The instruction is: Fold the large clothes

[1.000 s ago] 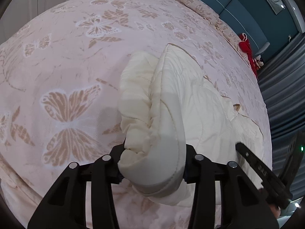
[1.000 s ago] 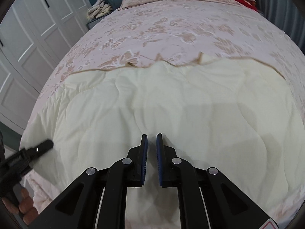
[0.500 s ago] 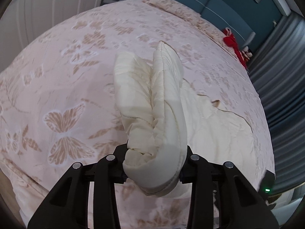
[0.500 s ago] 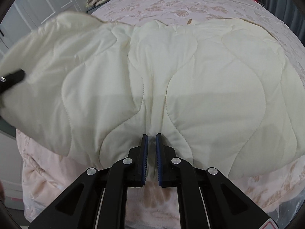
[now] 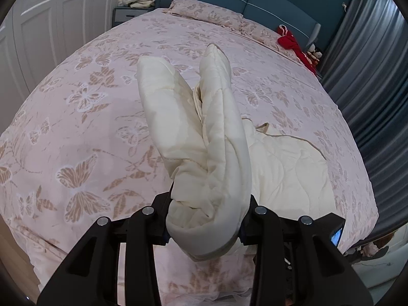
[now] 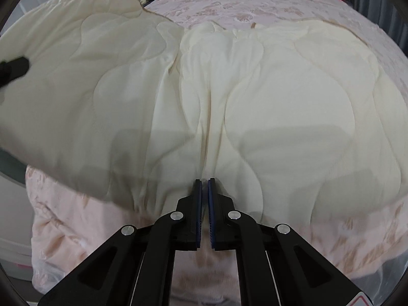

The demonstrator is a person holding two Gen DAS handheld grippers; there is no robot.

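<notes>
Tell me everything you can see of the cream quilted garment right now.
The cream quilted garment looks padded and soft, with curved stitch lines. Most of it lies spread on the butterfly-print bedspread. The left tool is shut on a thick bunched corner, lifted off the bed. The right tool pinches its near edge.

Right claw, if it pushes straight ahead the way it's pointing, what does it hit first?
The right claw, nearly shut, already sits at the near edge of the cream quilt, so it would likely drive straight into that fabric on the bed; whether it grips the edge is unclear.
</notes>
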